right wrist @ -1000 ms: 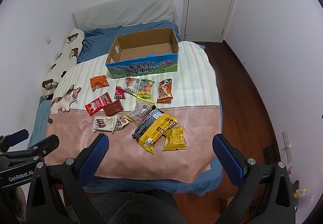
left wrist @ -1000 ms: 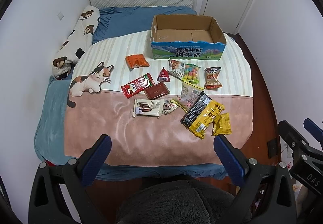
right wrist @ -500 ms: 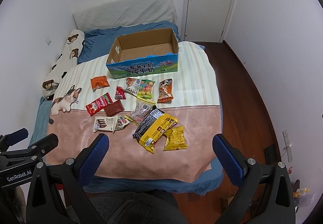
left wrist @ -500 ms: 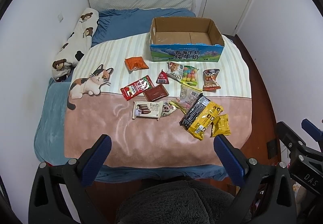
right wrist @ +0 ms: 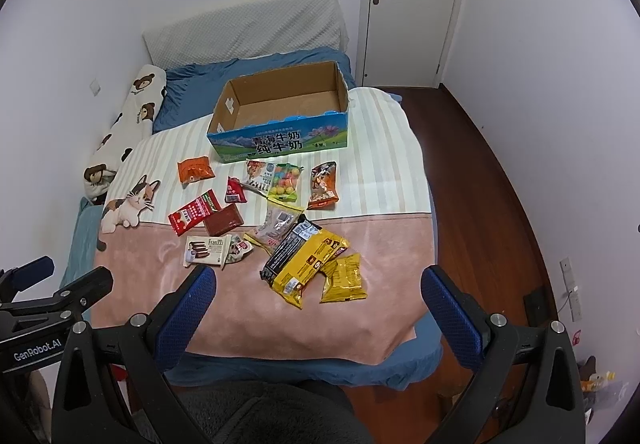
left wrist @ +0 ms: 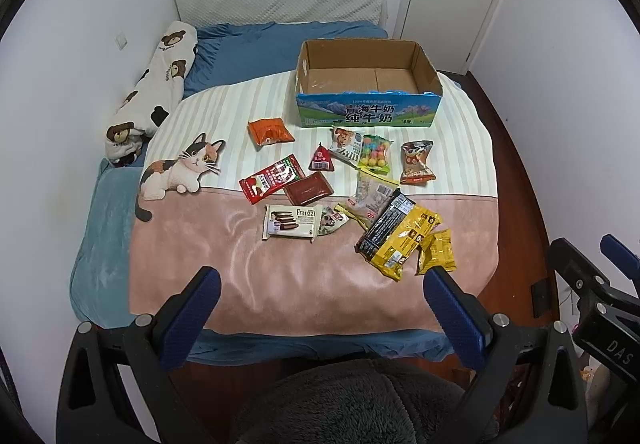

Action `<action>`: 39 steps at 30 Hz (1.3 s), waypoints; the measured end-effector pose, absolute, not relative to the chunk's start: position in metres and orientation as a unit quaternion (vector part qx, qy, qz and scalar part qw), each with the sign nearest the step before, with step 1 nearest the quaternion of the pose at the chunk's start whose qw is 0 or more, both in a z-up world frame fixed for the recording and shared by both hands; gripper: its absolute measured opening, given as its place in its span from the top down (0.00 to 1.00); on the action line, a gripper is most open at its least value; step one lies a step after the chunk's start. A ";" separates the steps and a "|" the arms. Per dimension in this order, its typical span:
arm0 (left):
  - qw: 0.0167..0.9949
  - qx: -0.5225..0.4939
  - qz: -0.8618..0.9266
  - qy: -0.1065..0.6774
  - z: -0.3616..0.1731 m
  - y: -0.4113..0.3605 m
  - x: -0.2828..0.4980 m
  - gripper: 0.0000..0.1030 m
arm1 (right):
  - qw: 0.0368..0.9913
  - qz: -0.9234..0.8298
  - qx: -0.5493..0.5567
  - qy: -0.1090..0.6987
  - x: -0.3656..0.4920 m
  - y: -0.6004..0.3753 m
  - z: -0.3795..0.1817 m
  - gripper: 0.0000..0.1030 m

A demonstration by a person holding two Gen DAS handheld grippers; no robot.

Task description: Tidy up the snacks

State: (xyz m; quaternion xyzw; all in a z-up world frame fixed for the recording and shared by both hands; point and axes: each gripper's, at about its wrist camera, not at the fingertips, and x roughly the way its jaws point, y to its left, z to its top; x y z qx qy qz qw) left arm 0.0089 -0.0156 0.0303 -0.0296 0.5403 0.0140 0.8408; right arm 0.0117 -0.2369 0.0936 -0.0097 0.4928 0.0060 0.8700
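I hold the left hand-held gripper (left wrist: 318, 294) and right hand-held gripper (right wrist: 318, 294) released, above the bed's (left wrist: 304, 284) near edge. Snacks lie scattered before the empty cardboard box (left wrist: 368, 84). I should take the yellow packet (right wrist: 344, 278) first, gripping one flat edge.

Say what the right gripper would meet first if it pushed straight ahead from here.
Judging loosely, the open right gripper would first meet bare pink blanket near the bed's foot; depth is unclear. The yellow bag lies just beyond.
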 end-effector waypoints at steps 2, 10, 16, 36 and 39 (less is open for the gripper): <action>0.843 -0.029 0.015 0.538 0.028 -0.016 0.005 0.00 | 0.871 0.007 -0.009 0.491 0.011 -0.238 0.094 0.00; 0.843 -0.028 0.015 0.537 0.029 -0.016 0.005 0.00 | 0.871 0.007 -0.008 0.491 0.011 -0.239 0.095 0.00; 0.844 -0.028 0.015 0.535 0.028 -0.016 0.003 0.00 | 0.873 0.009 -0.009 0.488 0.011 -0.238 0.096 0.00; 0.844 -0.033 0.013 0.534 0.031 -0.020 0.003 0.00 | 0.874 0.012 -0.007 0.486 0.007 -0.233 0.099 0.00; 0.847 -0.034 0.015 0.530 0.030 -0.020 0.004 0.00 | 0.871 0.010 0.004 0.491 0.010 -0.234 0.096 0.00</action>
